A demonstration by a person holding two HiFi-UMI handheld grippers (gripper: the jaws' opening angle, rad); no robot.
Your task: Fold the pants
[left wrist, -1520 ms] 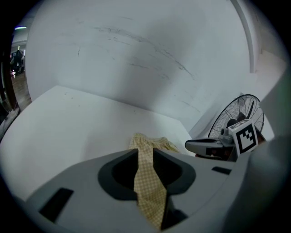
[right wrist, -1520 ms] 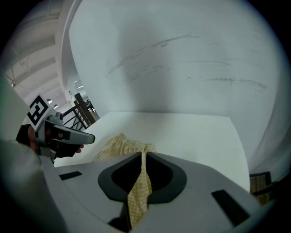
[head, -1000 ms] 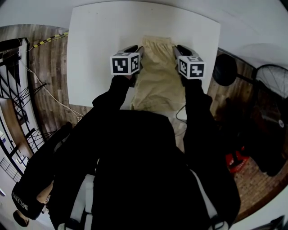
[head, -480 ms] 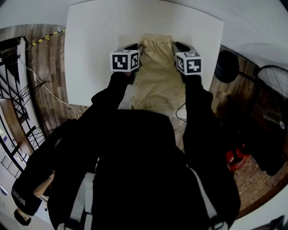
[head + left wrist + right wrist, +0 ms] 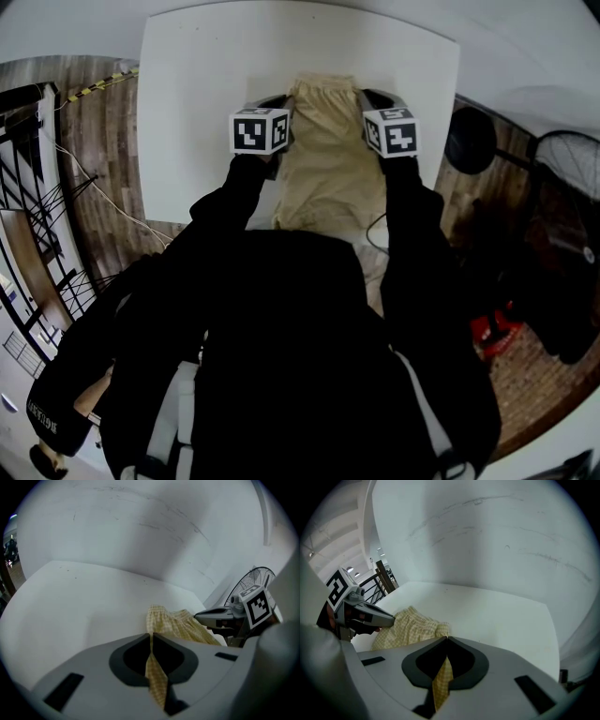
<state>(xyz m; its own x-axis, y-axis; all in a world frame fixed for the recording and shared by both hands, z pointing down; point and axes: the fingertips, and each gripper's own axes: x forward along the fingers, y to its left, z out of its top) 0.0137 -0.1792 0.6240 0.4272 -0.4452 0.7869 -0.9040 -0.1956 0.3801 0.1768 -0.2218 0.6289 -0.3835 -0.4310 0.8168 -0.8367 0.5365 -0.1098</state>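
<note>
The pants (image 5: 326, 169) lie lengthwise down the middle of the table (image 5: 206, 84), reaching its near edge. The left gripper (image 5: 151, 637) and right gripper (image 5: 446, 641) are each clamped on a thin pinch of cloth at opposite side edges, toward the table's far side. The fold should go best if both lift together, level, with the cloth taut between them, before laying edge onto edge.
</note>
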